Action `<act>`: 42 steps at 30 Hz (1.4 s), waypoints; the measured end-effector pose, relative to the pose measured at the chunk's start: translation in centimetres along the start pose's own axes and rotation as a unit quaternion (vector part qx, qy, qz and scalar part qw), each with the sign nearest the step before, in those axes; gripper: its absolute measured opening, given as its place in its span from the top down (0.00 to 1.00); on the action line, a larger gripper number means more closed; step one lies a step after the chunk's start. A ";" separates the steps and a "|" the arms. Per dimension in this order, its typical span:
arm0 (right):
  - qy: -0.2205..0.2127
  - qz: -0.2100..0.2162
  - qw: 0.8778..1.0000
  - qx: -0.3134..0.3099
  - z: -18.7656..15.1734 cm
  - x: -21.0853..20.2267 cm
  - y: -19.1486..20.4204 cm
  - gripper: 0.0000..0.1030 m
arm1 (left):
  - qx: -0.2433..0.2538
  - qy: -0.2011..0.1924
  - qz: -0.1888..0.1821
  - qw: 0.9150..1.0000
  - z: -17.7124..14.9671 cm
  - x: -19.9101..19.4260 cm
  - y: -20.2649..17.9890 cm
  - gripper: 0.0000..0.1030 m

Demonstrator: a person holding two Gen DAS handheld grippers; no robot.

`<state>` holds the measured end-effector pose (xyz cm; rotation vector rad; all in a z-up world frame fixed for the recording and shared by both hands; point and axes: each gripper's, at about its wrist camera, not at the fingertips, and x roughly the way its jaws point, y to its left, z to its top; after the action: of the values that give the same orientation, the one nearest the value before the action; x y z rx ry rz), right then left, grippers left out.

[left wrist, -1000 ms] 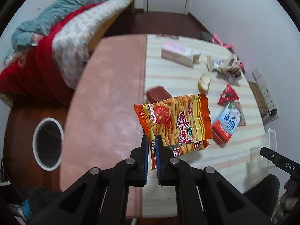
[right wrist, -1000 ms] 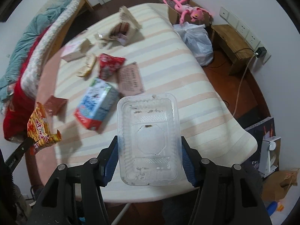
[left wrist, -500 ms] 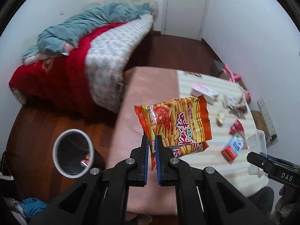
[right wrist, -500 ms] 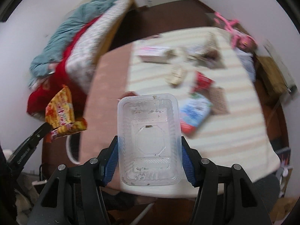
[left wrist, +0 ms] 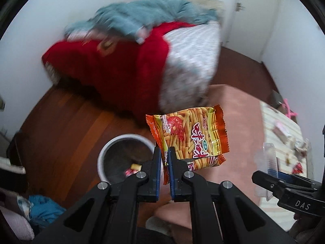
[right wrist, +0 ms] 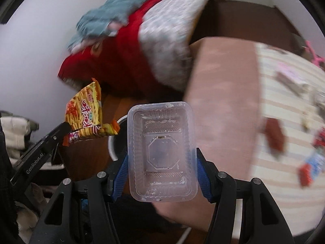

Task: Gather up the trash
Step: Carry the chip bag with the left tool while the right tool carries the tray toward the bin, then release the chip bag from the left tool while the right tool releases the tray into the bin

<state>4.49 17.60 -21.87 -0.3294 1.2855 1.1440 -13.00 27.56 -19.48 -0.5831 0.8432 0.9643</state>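
Note:
My left gripper (left wrist: pixel 164 152) is shut on the corner of an orange snack bag (left wrist: pixel 193 134) and holds it in the air just right of a white round trash bin (left wrist: pixel 121 158) on the wooden floor. The bin holds some wrappers. The bag also shows in the right wrist view (right wrist: pixel 87 116). My right gripper (right wrist: pixel 161 156) is shut on a clear plastic tray (right wrist: pixel 162 152), held level above the bin's rim (right wrist: pixel 112 144) and the table's near corner. The tray's edge shows in the left wrist view (left wrist: pixel 268 162).
A table with a pink (right wrist: pixel 223 101) and a striped cloth (right wrist: pixel 284 142) carries several wrappers and a carton (right wrist: pixel 312 166). A bed with red, grey and teal bedding (left wrist: pixel 132 61) stands behind the bin. Clothes (left wrist: pixel 42 209) lie on the floor at left.
Both grippers have swung left, away from the table and toward the bin. The bin is now close below the snack bag. Both grips are unchanged.

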 end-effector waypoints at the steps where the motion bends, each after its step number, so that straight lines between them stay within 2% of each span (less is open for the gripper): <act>1: 0.010 0.001 1.000 -0.009 0.5 1.8 1.2 0.40 | -0.013 0.013 0.012 1.000 -0.1 1.6 2.2 0.96; 5: 0.055 0.002 0.998 -0.035 1.4 8.9 5.0 0.40 | -0.046 0.063 0.033 0.996 -0.9 6.8 8.0 0.95; 8: 0.096 -0.003 0.994 -0.050 1.6 15.0 6.9 0.40 | -0.074 0.118 0.037 0.990 -2.1 12.2 12.2 0.93; 14: 0.169 -0.023 0.983 -0.069 1.9 25.7 8.8 0.40 | -0.126 0.193 0.001 0.973 -4.0 19.6 16.4 0.90; 16: 0.184 -0.031 0.979 -0.078 2.0 28.5 9.4 0.40 | -0.137 0.214 0.012 0.967 -4.9 21.8 17.5 0.89; 17: 0.191 -0.034 0.977 -0.082 2.2 29.9 9.6 0.40 | -0.137 0.219 0.016 0.966 -5.0 22.2 17.7 0.80; 18: 0.199 -0.037 0.975 -0.087 2.3 31.1 9.9 0.40 | -0.140 0.225 0.028 0.964 -5.5 23.0 18.2 0.57; 19: 0.203 -0.041 0.974 -0.092 2.2 32.0 10.1 0.40 | -0.143 0.227 0.033 0.963 -5.8 23.2 18.5 0.41; 20: 0.208 -0.043 0.972 -0.096 2.1 33.1 10.3 0.39 | -0.150 0.227 0.037 0.962 -6.3 23.5 19.0 0.16; 24: 0.223 -0.041 0.969 -0.102 2.7 36.9 11.3 0.39 | -0.177 0.233 0.046 0.955 -8.0 23.8 21.0 0.08; 25: 0.225 -0.042 0.968 -0.103 2.6 37.2 11.2 0.37 | -0.181 0.232 0.051 0.954 -8.3 23.7 21.2 0.08; 27: 0.223 -0.039 0.969 -0.101 2.9 37.6 11.2 0.12 | -0.182 0.224 0.056 0.956 -8.4 23.3 21.6 0.08; 28: 0.220 -0.039 0.969 -0.102 2.9 37.8 11.5 0.08 | -0.183 0.217 0.061 0.957 -8.6 22.8 21.6 0.08; 31: 0.207 -0.038 0.972 -0.103 2.8 36.8 11.4 0.06 | -0.181 0.207 0.073 0.959 -8.7 21.8 21.6 0.08; 34: 0.197 -0.042 0.974 -0.102 2.4 35.5 11.0 0.00 | -0.176 0.198 0.080 0.961 -8.7 20.6 21.2 0.08; 42: 0.182 -0.078 0.972 -0.125 0.2 31.4 10.4 0.00 | -0.135 0.178 0.095 0.970 -8.0 17.5 19.0 0.08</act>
<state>-8.09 37.53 -45.01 -0.8450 1.4043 1.1455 -27.22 38.55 -39.64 -0.9422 1.1099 1.1808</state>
